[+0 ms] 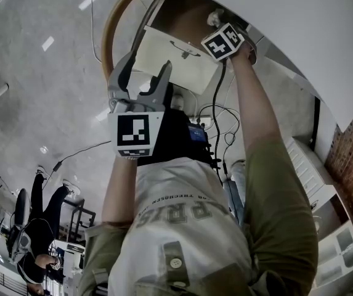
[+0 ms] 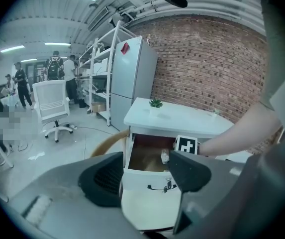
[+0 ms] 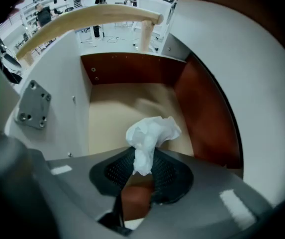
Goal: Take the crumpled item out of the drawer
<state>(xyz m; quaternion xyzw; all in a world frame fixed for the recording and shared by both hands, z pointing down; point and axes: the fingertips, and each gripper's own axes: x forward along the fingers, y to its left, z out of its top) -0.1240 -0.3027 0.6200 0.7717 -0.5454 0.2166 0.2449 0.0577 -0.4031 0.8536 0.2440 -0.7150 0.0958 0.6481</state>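
Right arm: stretched out long, forearm (image 1: 257, 113) running straight to the open drawer (image 1: 179, 18); wrist bent so my right gripper (image 3: 142, 172) pointed steeply down into it.
Right fingers: pinched on the crumpled white paper (image 3: 152, 132); its narrow tail sat between my pads; the bunched part stood out past the tips.
Paper's place: inside the drawer walls, over the tan floor; clear of the reddish-brown back and side panels; I could not tell whether it touched the floor.
Left arm: bent at the elbow, forearm (image 1: 118, 190) raised in front of my chest; my left gripper (image 2: 144, 176) held well apart from the drawer, aimed slightly down at its white front.
Left fingers: spread wide, nothing between them; the drawer's front and handle showed through the gap.
Drawer: pulled out from under the white tabletop (image 2: 182, 117).
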